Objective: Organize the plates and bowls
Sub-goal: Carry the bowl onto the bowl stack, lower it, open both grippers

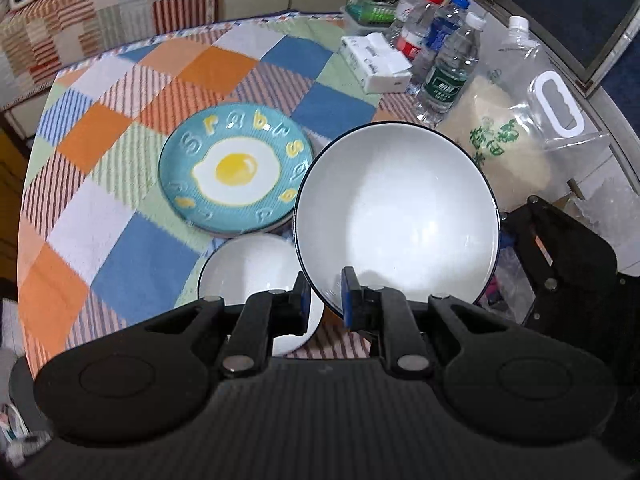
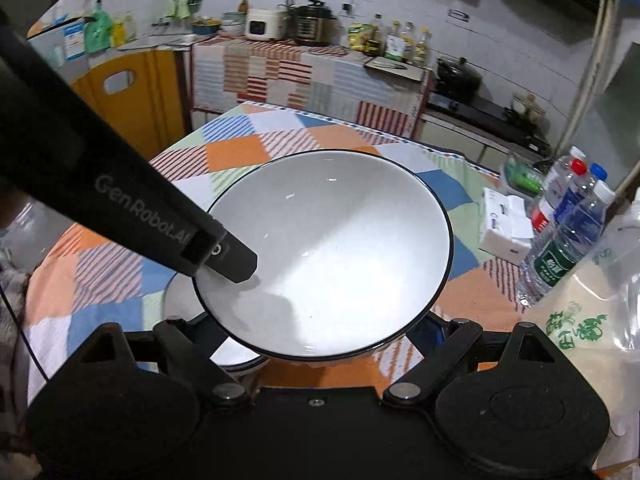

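Fingers of the left gripper (image 1: 326, 296) are pinching the near rim of the large bowl (image 1: 396, 216), one blue pad inside the rim and one outside, closed almost fully on the thin wall; fingers of the right gripper (image 2: 320, 344) are standing wide apart, reaching under the same large bowl (image 2: 332, 256) from its other side, their tips hidden beneath it, so whether the pads are pressing on the bowl's underside cannot be told; the large bowl is hanging above the surface (image 1: 132, 264), tilted with its mouth turned towards the left camera; the small bowl (image 1: 248, 272) is resting on the checked cloth just below and to the left of the held rim, partly behind the left fingers; the egg plate (image 1: 236, 168) is lying flat farther out, its near edge just beside the small bowl and its right edge passing under the large bowl's rim in this view; judged from this layout, the coming move is turning on one relation: the plate is lying ahead and to the left of the left fingers, so the carried bowl probably needs shifting leftward and levelling before lowering; water bottles (image 1: 448, 68) and a bag of rice (image 1: 500, 148) are crowding the right side, well apart from the plate.
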Demonstrator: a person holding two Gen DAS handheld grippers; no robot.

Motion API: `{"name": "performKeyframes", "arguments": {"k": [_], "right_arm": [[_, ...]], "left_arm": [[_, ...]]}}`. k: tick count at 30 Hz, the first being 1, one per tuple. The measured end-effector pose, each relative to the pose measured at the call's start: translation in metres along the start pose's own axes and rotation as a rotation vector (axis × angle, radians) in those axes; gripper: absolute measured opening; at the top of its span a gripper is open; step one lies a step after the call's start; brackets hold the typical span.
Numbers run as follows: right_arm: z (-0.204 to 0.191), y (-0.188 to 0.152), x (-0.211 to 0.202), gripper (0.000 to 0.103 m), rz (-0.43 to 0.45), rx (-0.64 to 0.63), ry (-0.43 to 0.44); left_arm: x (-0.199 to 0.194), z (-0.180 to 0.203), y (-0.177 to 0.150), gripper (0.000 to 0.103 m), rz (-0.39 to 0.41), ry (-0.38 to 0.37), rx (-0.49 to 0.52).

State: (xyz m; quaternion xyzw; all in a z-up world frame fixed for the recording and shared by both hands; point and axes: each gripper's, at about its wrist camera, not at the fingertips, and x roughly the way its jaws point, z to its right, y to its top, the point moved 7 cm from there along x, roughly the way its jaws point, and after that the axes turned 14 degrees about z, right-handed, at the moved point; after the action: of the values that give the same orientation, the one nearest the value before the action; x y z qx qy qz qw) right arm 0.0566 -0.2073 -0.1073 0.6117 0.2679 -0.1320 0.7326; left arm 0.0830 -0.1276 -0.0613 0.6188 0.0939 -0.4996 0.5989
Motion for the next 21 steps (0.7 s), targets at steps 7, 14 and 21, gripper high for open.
{"name": "performKeyframes", "arguments": {"k": [7, 14, 21], "right_arm": [[-0.022, -0.015, 0.011, 0.093, -0.008, -0.056, 0.058], [-0.036, -0.032, 0.032, 0.093, -0.036, -0.074, 0.128], [-0.044, -0.045, 0.052, 0.093, -0.073, -0.078, 0.17]], "left_arm": [[0.01, -0.021, -0.025, 0.013, -0.039, 0.025, -0.07], [0.027, -0.04, -0.045, 0.013, -0.091, 0.064, -0.104], [0.043, -0.052, -0.056, 0.013, -0.133, 0.101, -0.13]]}}
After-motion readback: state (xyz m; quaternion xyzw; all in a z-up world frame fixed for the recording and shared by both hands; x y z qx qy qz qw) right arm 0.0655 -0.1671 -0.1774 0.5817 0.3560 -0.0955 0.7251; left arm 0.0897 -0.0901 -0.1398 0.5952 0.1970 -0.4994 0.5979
